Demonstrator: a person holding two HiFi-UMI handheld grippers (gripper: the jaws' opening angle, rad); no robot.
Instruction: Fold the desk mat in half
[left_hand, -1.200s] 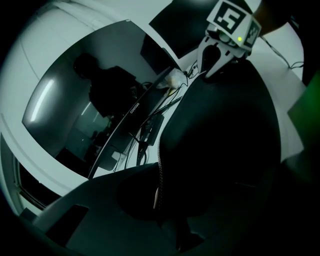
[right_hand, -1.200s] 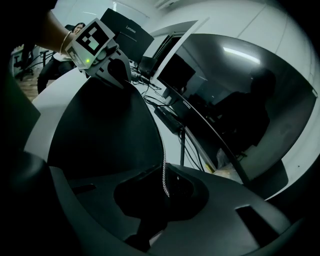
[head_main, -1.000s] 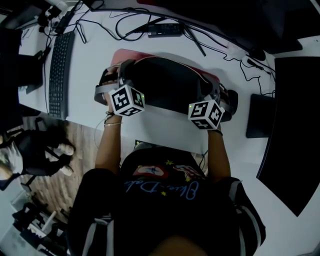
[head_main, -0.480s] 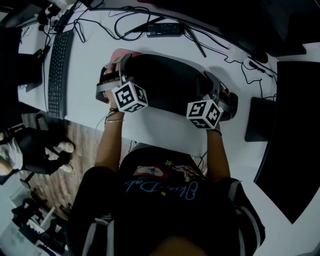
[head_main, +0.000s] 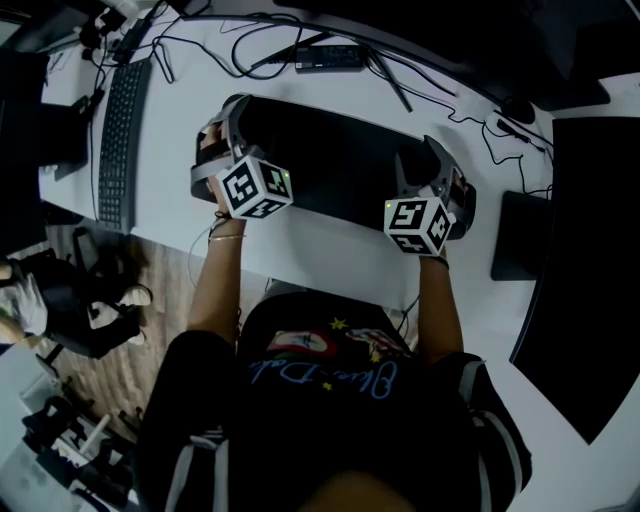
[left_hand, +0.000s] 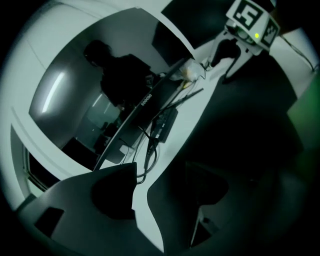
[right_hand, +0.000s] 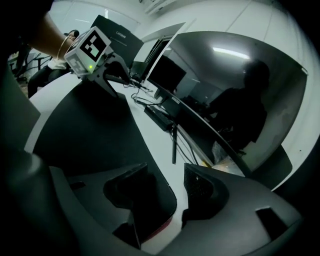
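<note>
L tool (head_main: 232, 112) & R tool (head_main: 432, 152): jaws just opened, now apart (pads off); folded desk mat (head_main: 330, 165) edge between each, flat on worktop (head_main: 330, 258).

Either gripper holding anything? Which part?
Nothing held. Left gripper and right gripper fingers have just been opening; desk mat corner lies loose between right's, bare desk shows between left's.

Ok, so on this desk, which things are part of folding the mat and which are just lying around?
Job: desk mat, folded, black side up; left gripper and right gripper, whose jaws have just been opening, with the mat corners loose between them.
Lying about: keyboard, cables, long black device, dark pad on the right.
</note>
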